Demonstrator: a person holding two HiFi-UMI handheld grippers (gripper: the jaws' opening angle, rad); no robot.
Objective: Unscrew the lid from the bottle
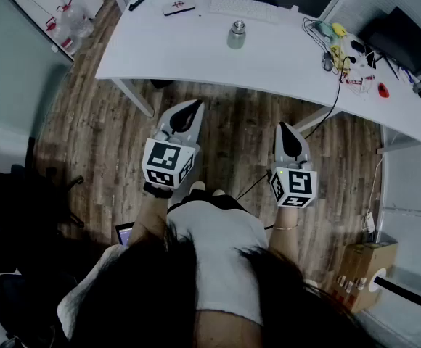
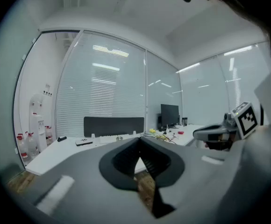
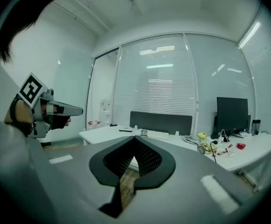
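A small metal bottle (image 1: 236,35) with a screw lid stands upright on the white table (image 1: 196,56), toward its far side. Both grippers hang over the wooden floor, well short of the table. My left gripper (image 1: 194,107) is shut and holds nothing. My right gripper (image 1: 288,127) is shut and empty too. In the left gripper view the closed jaws (image 2: 139,140) point toward the table, where the bottle (image 2: 119,138) shows tiny. In the right gripper view the closed jaws (image 3: 135,138) sit just below the distant bottle (image 3: 144,132).
On the table lie a keyboard (image 1: 241,9), a flat remote-like device (image 1: 177,8) and a tangle of cables and small items (image 1: 345,56) at the right end. A cardboard box (image 1: 366,267) stands on the floor at right, and dark chairs (image 1: 22,216) at left.
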